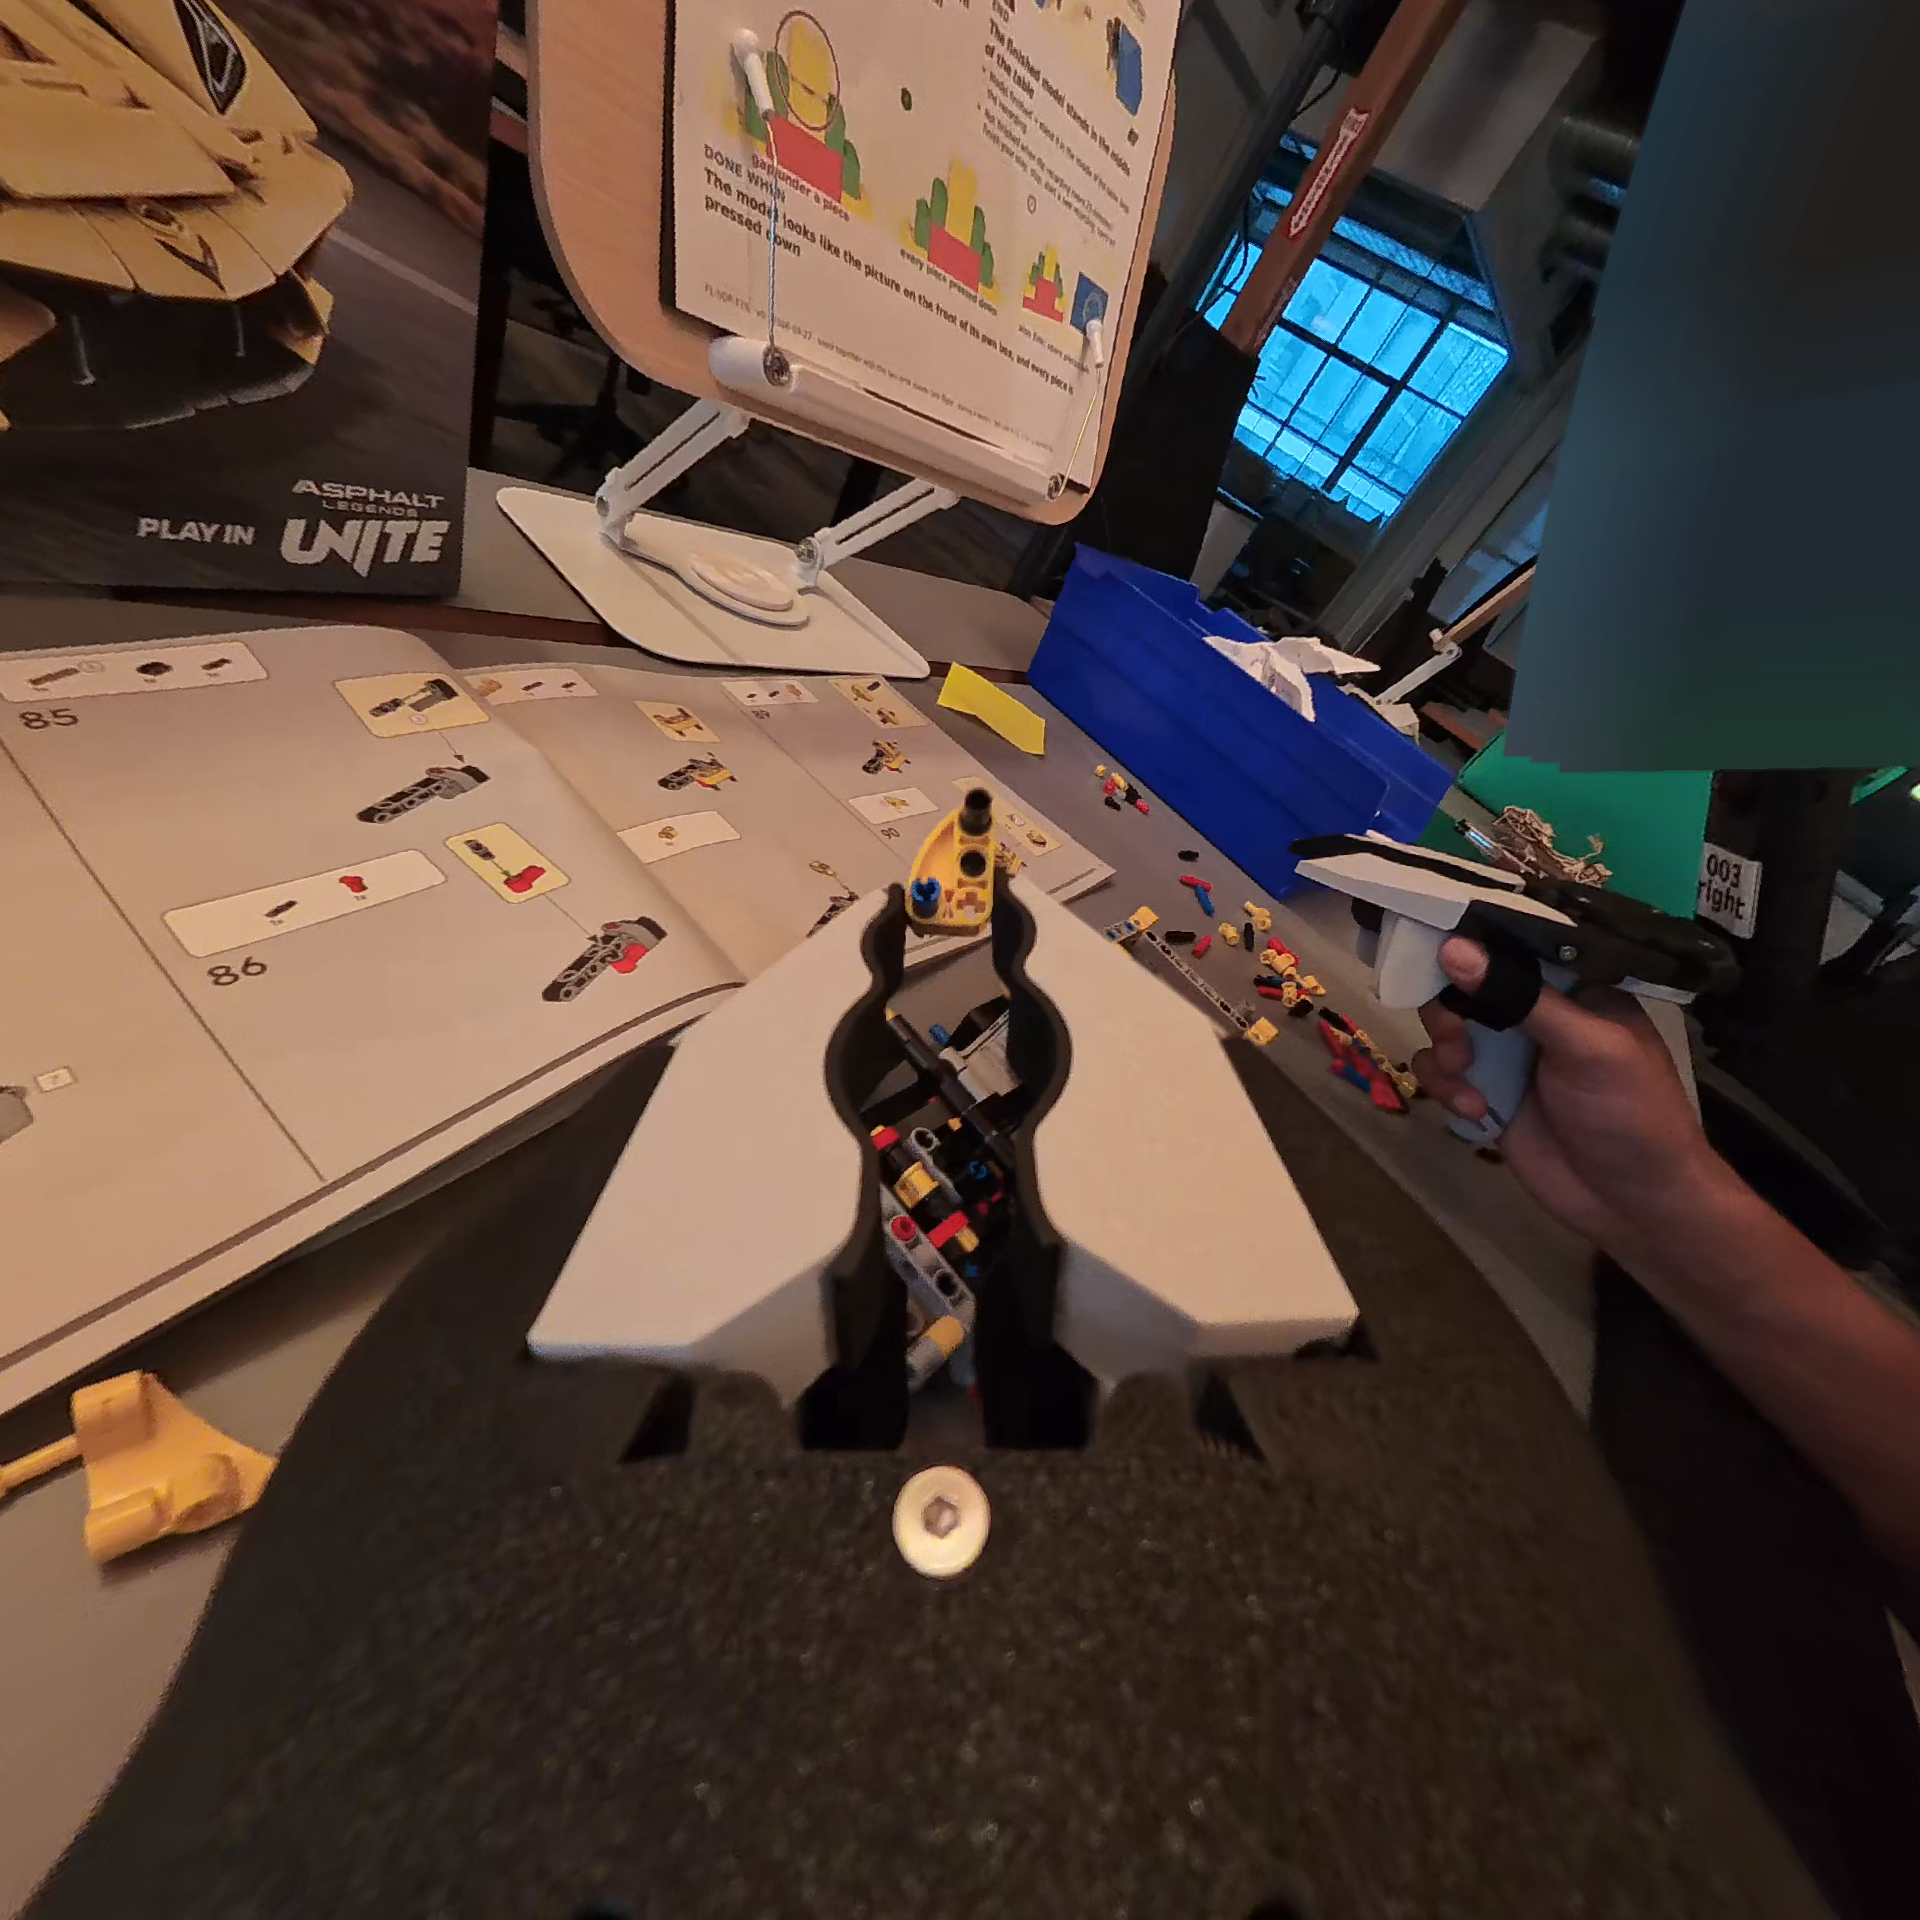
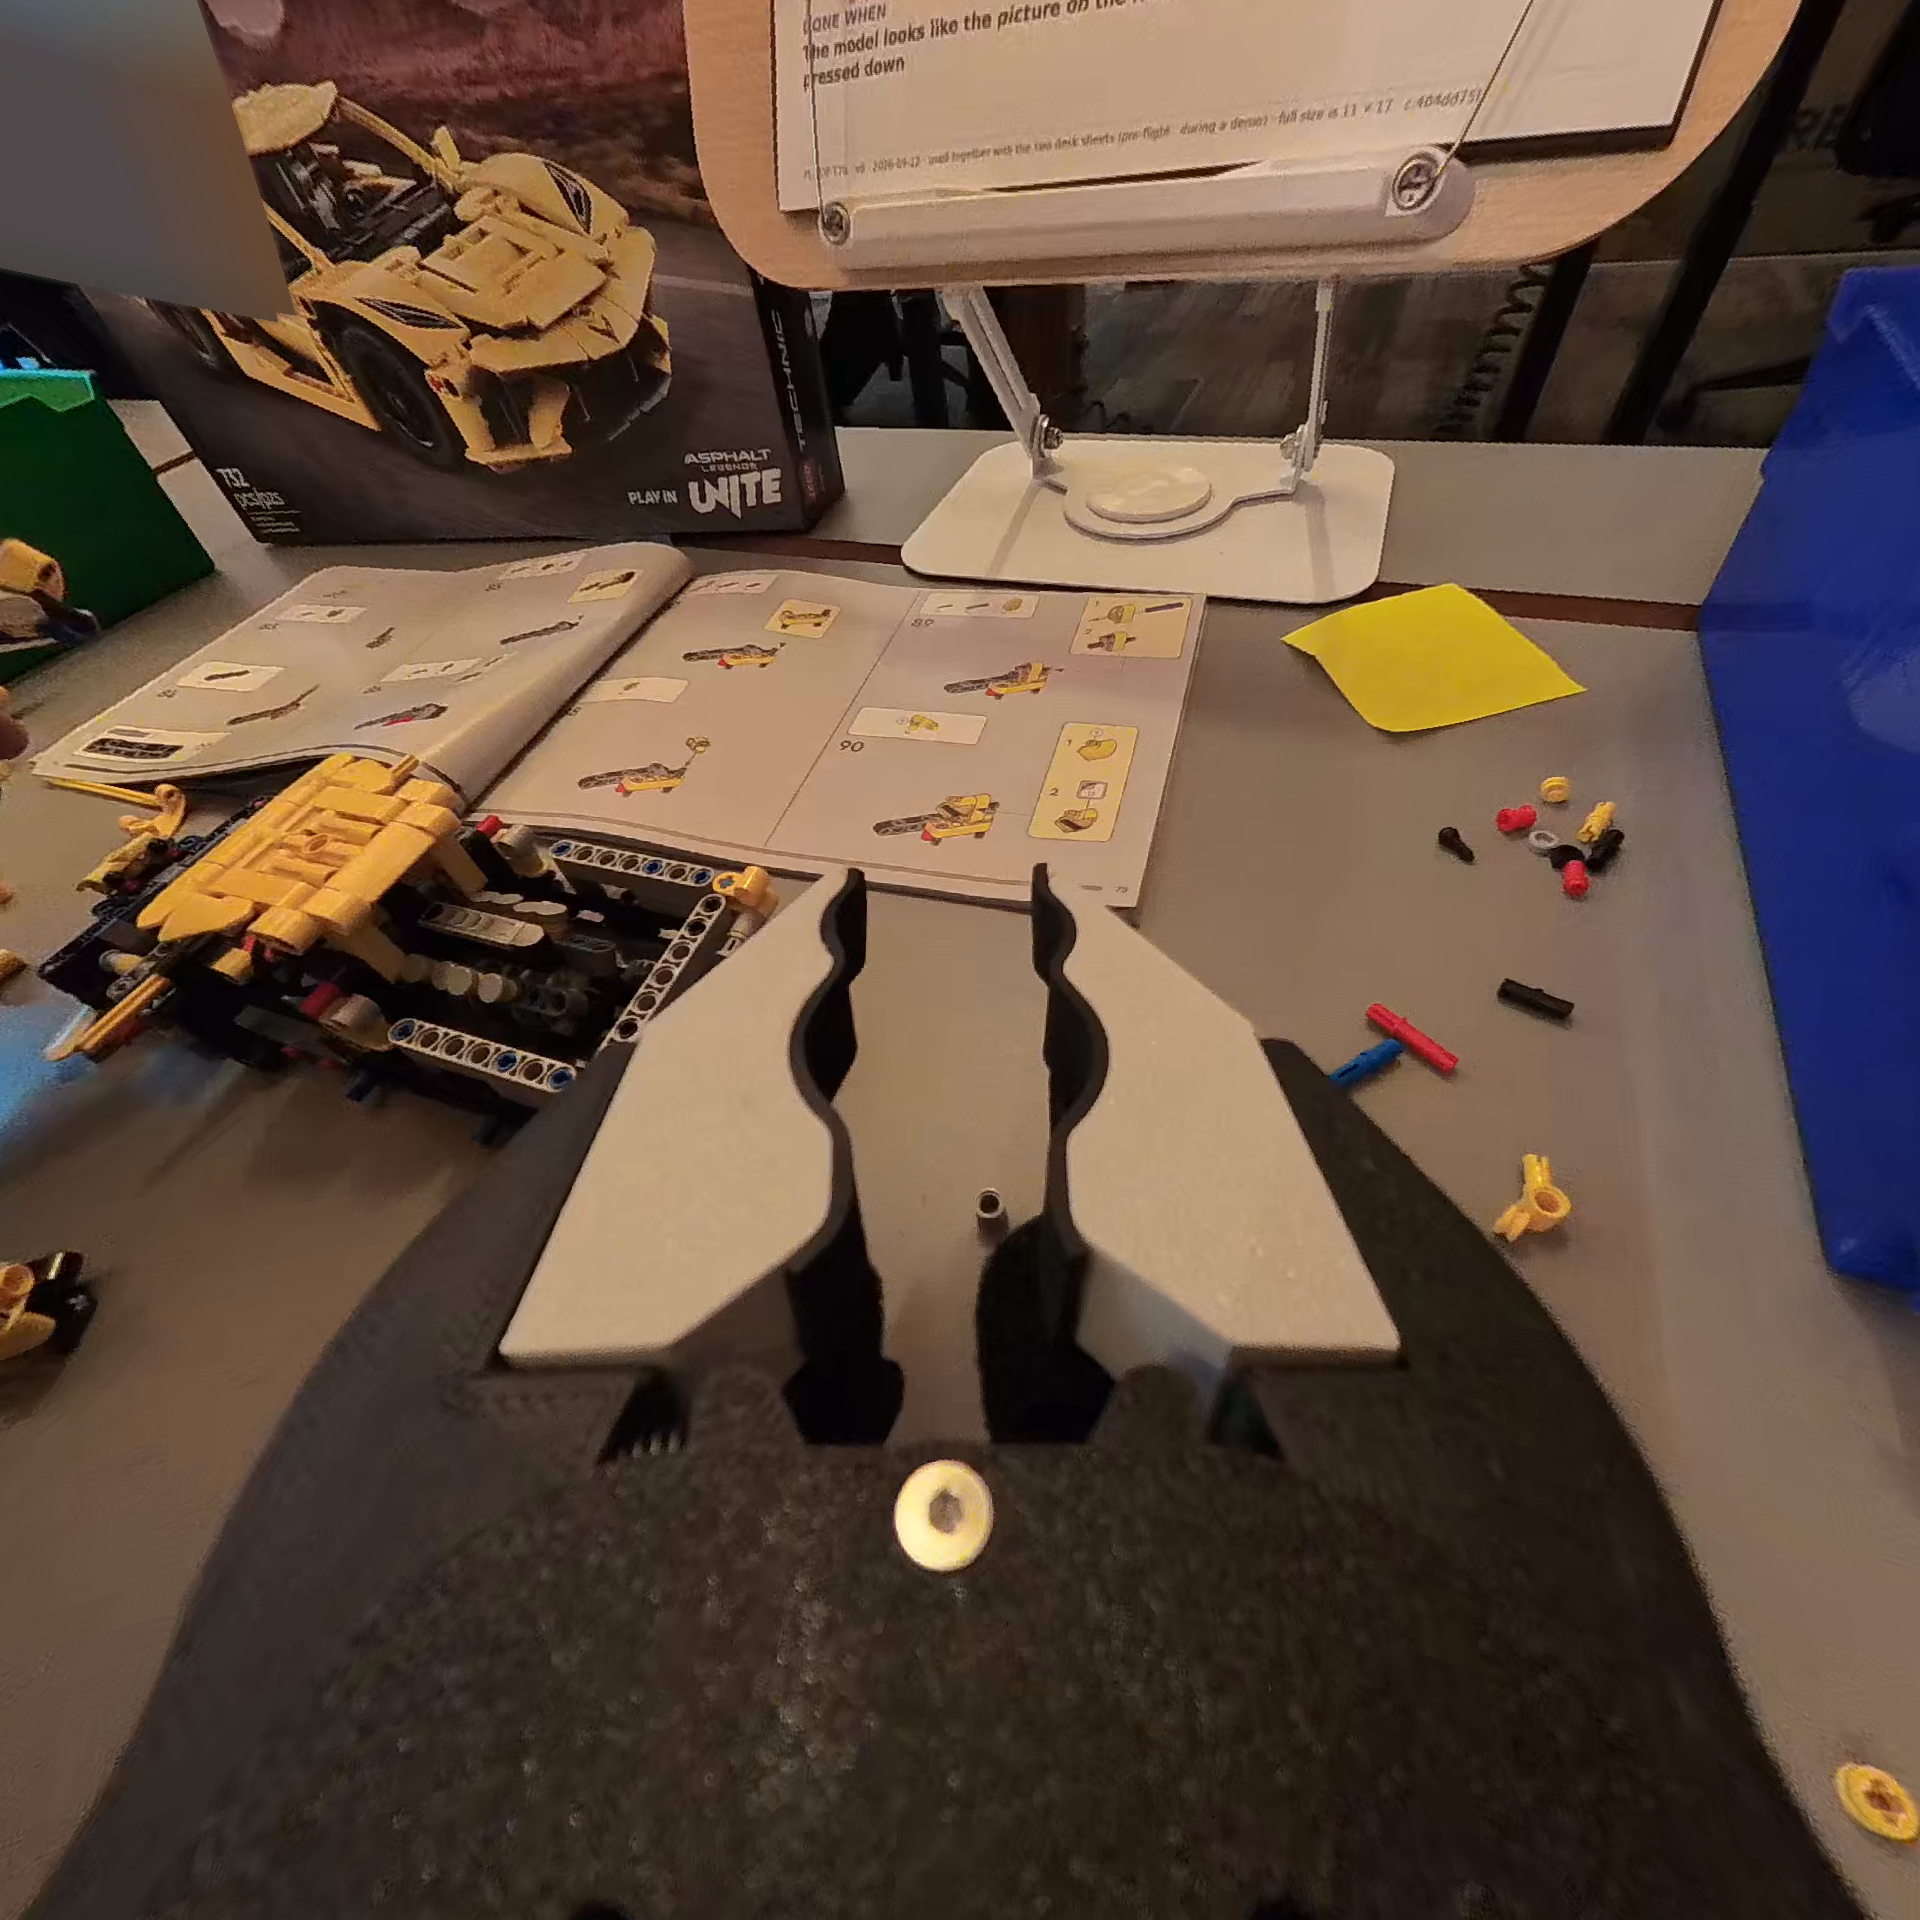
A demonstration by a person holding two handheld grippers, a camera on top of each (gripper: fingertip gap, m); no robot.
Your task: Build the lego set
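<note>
While the left gripper [image 1: 948,902] pinches a yellow piece [image 1: 951,868], the right gripper [image 2: 948,902] gapes.

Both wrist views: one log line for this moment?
left gripper: shut on small yellow plastic piece | right gripper: open, empty | part-built yellow-black car model: on grey table

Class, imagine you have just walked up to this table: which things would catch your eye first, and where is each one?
Probably the half-built yellow and black car model, lying at the left in front of the open instruction booklet. Next, the small yellow piece pinched at the tips of the left gripper, raised over the booklet. The right gripper hangs open over bare table, loose parts scattered to its right.
</note>
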